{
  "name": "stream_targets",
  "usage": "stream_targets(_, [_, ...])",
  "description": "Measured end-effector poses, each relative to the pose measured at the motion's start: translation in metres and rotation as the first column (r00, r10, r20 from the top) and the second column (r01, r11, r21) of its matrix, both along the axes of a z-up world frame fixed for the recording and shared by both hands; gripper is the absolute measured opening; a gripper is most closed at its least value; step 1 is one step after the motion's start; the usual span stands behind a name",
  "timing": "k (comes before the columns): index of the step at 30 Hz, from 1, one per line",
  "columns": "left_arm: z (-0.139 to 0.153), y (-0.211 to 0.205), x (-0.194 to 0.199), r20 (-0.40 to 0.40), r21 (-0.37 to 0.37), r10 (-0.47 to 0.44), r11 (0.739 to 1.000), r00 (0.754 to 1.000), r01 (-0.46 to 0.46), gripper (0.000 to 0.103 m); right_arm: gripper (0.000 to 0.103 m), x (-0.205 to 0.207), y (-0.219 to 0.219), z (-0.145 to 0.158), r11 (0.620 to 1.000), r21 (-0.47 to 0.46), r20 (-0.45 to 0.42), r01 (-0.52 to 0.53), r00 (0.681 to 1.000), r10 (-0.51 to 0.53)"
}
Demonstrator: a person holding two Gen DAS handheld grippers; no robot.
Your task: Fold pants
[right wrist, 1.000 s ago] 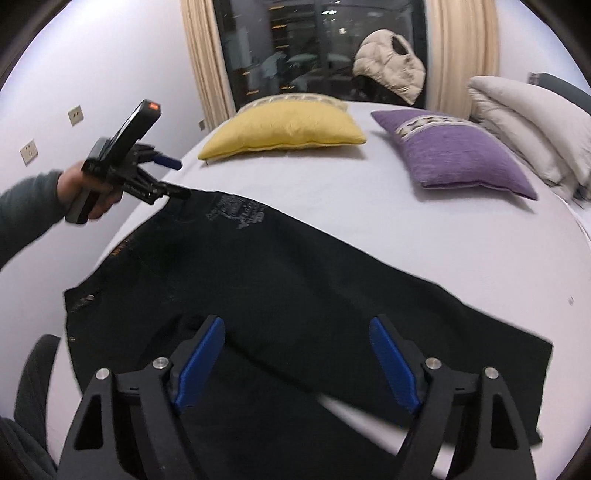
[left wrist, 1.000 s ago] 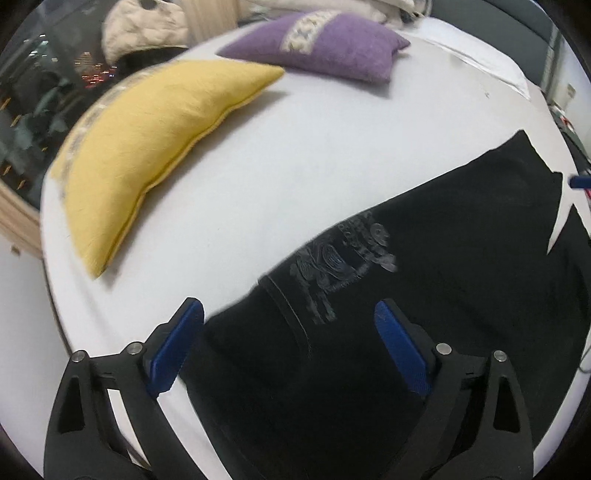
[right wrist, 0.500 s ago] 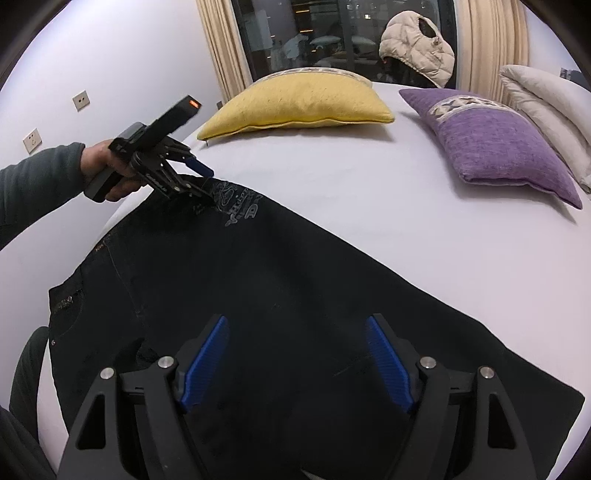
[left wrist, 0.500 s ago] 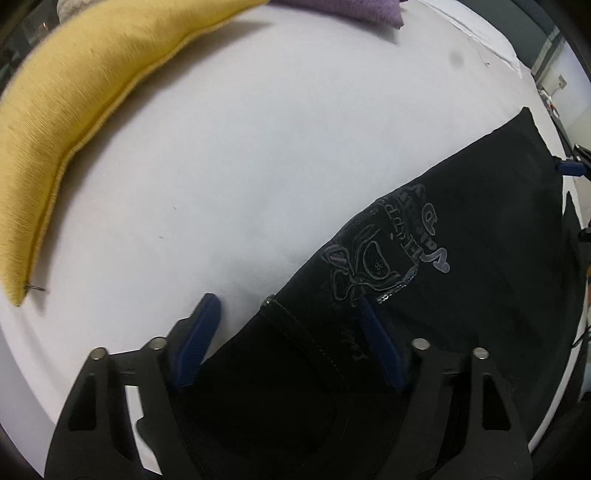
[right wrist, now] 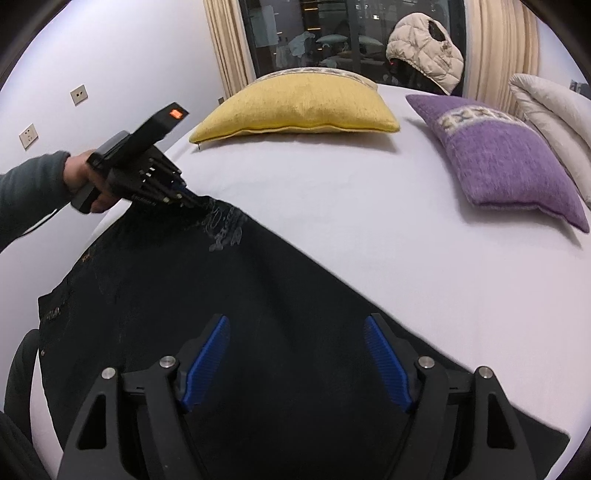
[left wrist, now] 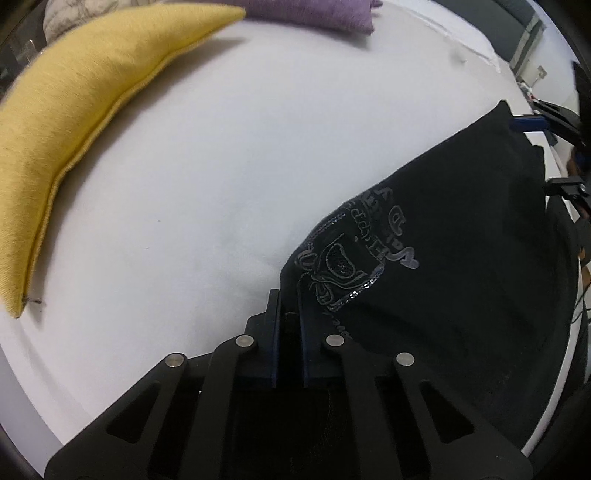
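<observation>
Left gripper (left wrist: 288,321) jaws clamped on the waist corner of the pants (right wrist: 258,332), spread flat on the bed (right wrist: 369,221). Thin bite, could slip on lifting. Right gripper (right wrist: 297,363) jaws apart over a leg; a late grab leaves the fold skewed.

Soft, even indoor light fell on the white bed (right wrist: 369,206), with faint shadows under the yellow pillow (right wrist: 295,107) and purple pillow (right wrist: 502,158). The window (right wrist: 314,33) was dark with reflections. Both fisheye views bent and darkened at the edges; the black pants (left wrist: 461,240) lost detail.
</observation>
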State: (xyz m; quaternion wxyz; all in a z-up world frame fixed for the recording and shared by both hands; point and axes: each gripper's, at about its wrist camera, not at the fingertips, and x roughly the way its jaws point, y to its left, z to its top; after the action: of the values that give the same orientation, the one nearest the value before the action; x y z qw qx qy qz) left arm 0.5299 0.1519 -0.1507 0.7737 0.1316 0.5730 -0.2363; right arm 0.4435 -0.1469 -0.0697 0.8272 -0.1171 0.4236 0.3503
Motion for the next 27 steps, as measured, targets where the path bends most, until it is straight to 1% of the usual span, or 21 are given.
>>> stream_targets(1, [0.007, 0.004, 0.000, 0.020, 0.001, -0.002, 1.000, 1.000, 0.002, 0.007, 0.078, 0.004, 0.006, 0.000, 1.000, -0.009, 0.000, -0.008, 1.000, 0.008])
stream_targets(4, [0.024, 0.004, -0.017, 0.083, 0.010, -0.022, 1.000, 0.996, 0.021, 0.006, 0.077, 0.016, 0.021, -0.006, 0.999, -0.036, -0.011, -0.025, 1.000, 0.024])
stream_targets(5, [0.025, -0.006, -0.026, 0.111, 0.009, -0.025, 1.000, 0.993, 0.024, 0.006, 0.072, 0.020, 0.025, -0.007, 0.999, -0.040, -0.019, -0.034, 0.999, 0.033])
stream_targets(7, [0.033, -0.006, -0.043, 0.147, -0.002, -0.033, 0.999, 0.989, 0.034, 0.006, 0.066, 0.024, 0.032, -0.012, 0.997, -0.059, -0.035, -0.054, 0.998, 0.052])
stream_targets(10, [0.043, -0.006, -0.062, 0.191, -0.009, -0.047, 0.999, 0.980, 0.050, 0.006, 0.066, 0.031, 0.041, -0.019, 0.992, -0.103, -0.037, -0.077, 0.997, 0.073])
stream_targets(11, [0.045, -0.004, -0.067, 0.198, -0.011, -0.050, 0.999, 0.979, 0.053, 0.006, 0.066, 0.034, 0.041, -0.021, 0.990, -0.119, -0.038, -0.069, 0.997, 0.065])
stream_targets(14, [0.051, -0.007, -0.077, 0.219, -0.014, -0.055, 0.998, 0.974, 0.060, 0.006, 0.066, 0.040, 0.040, -0.021, 0.991, -0.119, -0.046, -0.062, 0.997, 0.057])
stream_targets(16, [0.053, 0.003, -0.097, 0.226, -0.023, -0.058, 0.998, 0.972, 0.065, 0.006, 0.066, 0.041, 0.042, -0.022, 0.989, -0.131, -0.052, -0.073, 0.996, 0.066])
stream_targets(21, [0.062, 0.001, -0.108, 0.227, -0.038, -0.065, 0.996, 0.972, 0.076, 0.006, 0.065, 0.045, 0.052, -0.032, 0.974, -0.204, -0.064, -0.095, 0.994, 0.083])
stream_targets(24, [0.065, 0.000, -0.115, 0.226, -0.040, -0.068, 0.996, 0.972, 0.079, 0.006, 0.059, 0.050, 0.055, -0.036, 0.974, -0.205, -0.083, -0.099, 0.993, 0.083])
stream_targets(26, [0.064, -0.001, -0.115, 0.226, -0.039, -0.071, 0.996, 0.972, 0.081, 0.006, 0.045, 0.053, 0.057, -0.038, 0.973, -0.204, -0.099, -0.110, 0.991, 0.091])
stream_targets(27, [0.064, -0.002, -0.116, 0.227, -0.038, -0.072, 0.996, 0.971, 0.083, 0.006, 0.041, 0.053, 0.058, -0.039, 0.972, -0.208, -0.105, -0.113, 0.990, 0.093])
